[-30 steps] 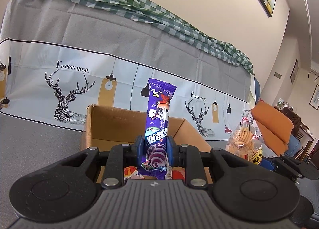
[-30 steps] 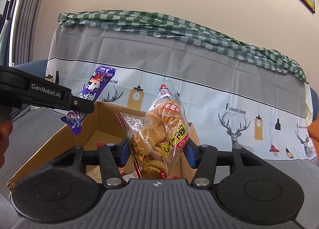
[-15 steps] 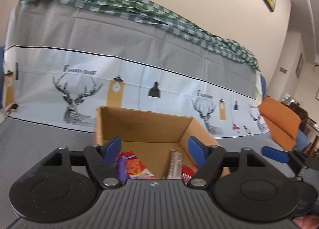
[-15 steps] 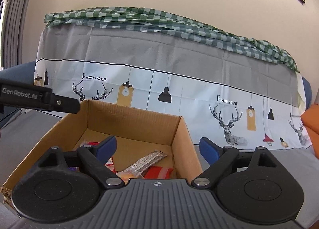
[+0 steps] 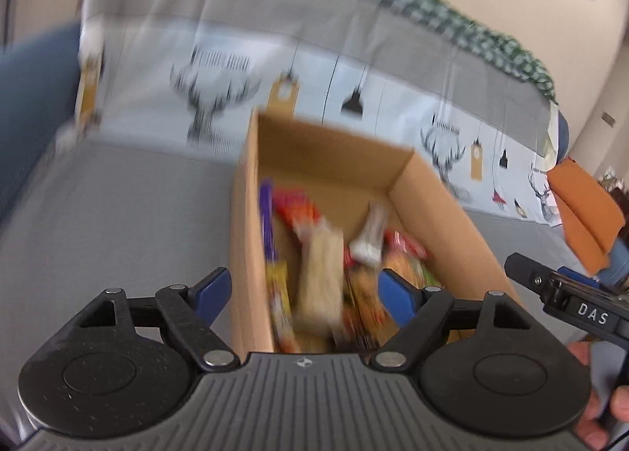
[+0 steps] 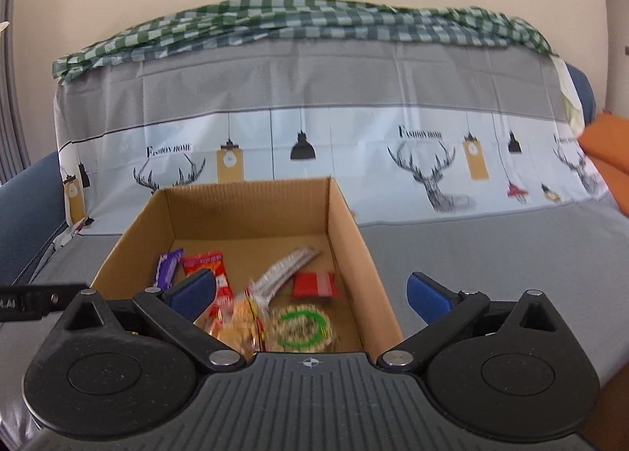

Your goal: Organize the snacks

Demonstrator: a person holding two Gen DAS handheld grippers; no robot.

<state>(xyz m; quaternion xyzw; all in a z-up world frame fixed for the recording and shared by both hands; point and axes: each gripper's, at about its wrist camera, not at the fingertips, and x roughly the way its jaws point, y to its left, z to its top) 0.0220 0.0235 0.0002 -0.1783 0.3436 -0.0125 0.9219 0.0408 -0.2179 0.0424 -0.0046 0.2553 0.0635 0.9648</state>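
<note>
Both handheld tools hang over an open brown cardboard box of snacks, which sits on a grey-covered sofa seat near its back edge, just in front of a backrest cover printed w/ deer heads and hanging lamps. A green-and-white checked cloth is bunched along the top of the backrest.

The left tool has just been opening: its blue pads stand wide, straddling the box's left wall, nothing between them but the view into the box. The right tool has also just been opening and is spread as far, blue pads apart w/ nothing gripped.

Inside the box: a purple wrapper by the left wall, a red-and-orange packet beside it, a silver foil stick lying diagonally at centre, a small red pack toward the right wall, and, at the near end, a clear bag of biscuits next to a round pack w/ a green ring. Left wrist view is motion-blurred; contents there read only as smeared colours. An orange cushion lies at the sofa's right end. In that view the right tool's black arm and part of a hand show at lower right.
</note>
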